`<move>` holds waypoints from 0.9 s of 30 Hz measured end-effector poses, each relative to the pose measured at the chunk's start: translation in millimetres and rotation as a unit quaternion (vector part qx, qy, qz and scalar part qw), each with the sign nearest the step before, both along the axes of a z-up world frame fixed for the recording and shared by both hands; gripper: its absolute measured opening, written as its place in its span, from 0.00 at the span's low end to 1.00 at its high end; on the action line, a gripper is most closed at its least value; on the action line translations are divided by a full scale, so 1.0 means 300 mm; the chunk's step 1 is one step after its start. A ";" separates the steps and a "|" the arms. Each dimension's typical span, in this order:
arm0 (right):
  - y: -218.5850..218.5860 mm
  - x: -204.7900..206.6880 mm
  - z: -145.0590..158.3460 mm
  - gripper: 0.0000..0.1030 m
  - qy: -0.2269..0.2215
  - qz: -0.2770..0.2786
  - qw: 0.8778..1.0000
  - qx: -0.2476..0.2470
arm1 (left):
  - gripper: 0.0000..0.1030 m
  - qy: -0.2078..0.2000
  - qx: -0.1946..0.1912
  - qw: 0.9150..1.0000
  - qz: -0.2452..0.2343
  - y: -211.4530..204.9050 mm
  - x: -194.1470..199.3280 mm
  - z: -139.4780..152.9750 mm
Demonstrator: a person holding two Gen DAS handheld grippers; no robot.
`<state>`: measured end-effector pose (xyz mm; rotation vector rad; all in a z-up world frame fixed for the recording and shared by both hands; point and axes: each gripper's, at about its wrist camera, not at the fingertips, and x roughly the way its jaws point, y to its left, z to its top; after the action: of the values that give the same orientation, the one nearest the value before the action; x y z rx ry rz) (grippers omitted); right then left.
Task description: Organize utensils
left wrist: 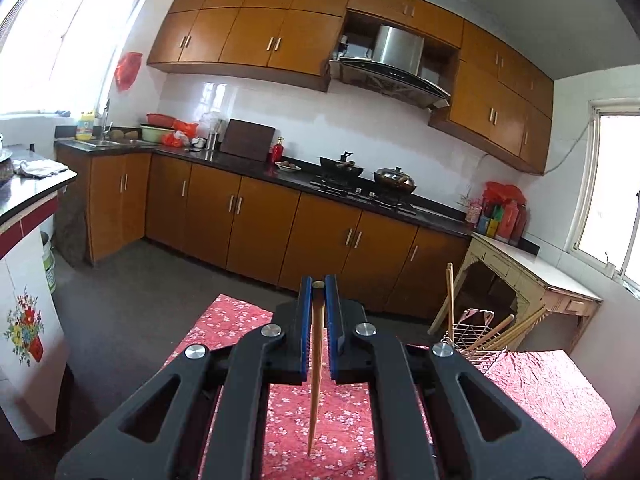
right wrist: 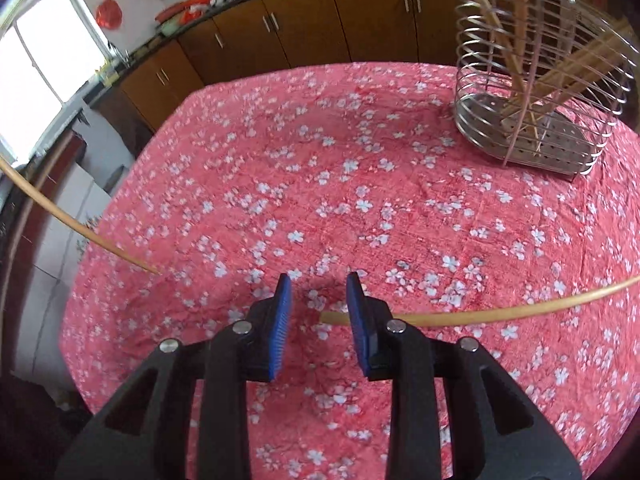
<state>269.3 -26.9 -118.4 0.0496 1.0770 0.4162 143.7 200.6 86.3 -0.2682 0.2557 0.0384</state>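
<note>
Floral tablecloth (right wrist: 280,160), left claw (left wrist: 319,286) level, clamping chopstick (left wrist: 316,380)

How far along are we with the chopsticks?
Done: several chopsticks stand in the wire holder. In hand: the left gripper is shut on one chopstick. Left: one chopstick lies on the tablecloth, its end between the open right gripper.

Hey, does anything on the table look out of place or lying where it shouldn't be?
Yes. One chopstick lies loose on the floral tablecloth, while the others stand in the wire holder. The open right gripper straddles its end. The left gripper holds another chopstick.
</note>
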 end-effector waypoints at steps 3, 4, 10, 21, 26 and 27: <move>-0.010 -0.039 -0.004 0.16 -0.006 0.022 0.999 -0.038 | 0.06 -0.002 0.003 1.000 0.004 0.004 -0.008 -0.001; -0.014 -0.054 -0.002 0.16 -0.008 0.028 0.998 -0.050 | 0.06 -0.003 0.003 1.000 0.004 0.005 -0.010 -0.002; -0.182 -0.141 -0.005 0.14 -0.027 0.021 0.995 -0.099 | 0.06 -0.005 0.002 1.000 0.000 0.002 -0.026 -0.003; -0.662 -0.175 -0.011 0.14 -0.031 -0.124 0.983 -0.132 | 0.06 -0.004 -0.001 1.000 -0.016 -0.024 -0.030 -0.011; -0.805 -0.251 0.058 0.26 -0.065 -0.194 0.976 -0.068 | 0.06 -0.001 0.003 1.000 -0.021 -0.038 -0.035 -0.018; -0.838 -0.260 0.071 0.32 -0.070 -0.213 0.973 -0.049 | 0.06 -0.001 0.004 1.000 -0.021 -0.038 -0.035 -0.018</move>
<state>191.2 -278.3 -97.2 0.1591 0.9146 -0.0213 133.3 189.1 80.9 -0.2551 0.2591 -0.0029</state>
